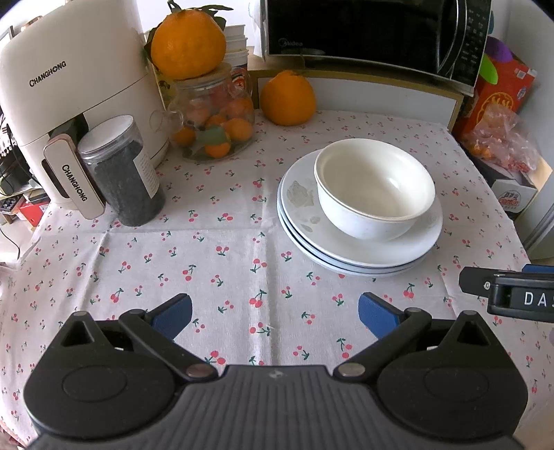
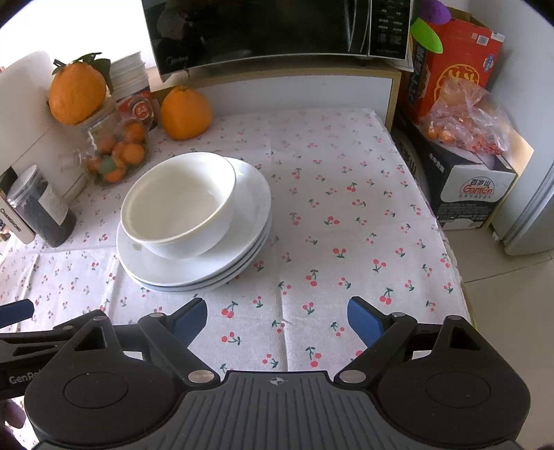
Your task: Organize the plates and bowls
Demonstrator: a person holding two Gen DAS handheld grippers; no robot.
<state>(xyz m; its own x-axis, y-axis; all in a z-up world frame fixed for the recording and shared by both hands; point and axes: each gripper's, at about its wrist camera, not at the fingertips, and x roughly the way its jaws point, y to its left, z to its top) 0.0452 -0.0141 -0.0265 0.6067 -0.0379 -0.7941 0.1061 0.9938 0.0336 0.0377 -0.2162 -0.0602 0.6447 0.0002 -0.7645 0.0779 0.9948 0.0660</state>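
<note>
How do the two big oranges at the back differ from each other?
The left orange sits raised on top of the glass jar; the right orange rests directly on the tablecloth. The left one has green leaves on its stem; the right one shows none. The left one stands beside the white appliance, the right one below the microwave. Both are knobby-topped and bright orange.

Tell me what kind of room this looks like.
Probably a home kitchen or dining corner: a microwave behind a table with a cherry-print cloth, an air fryer, and a bowl stacked on plates.
</note>
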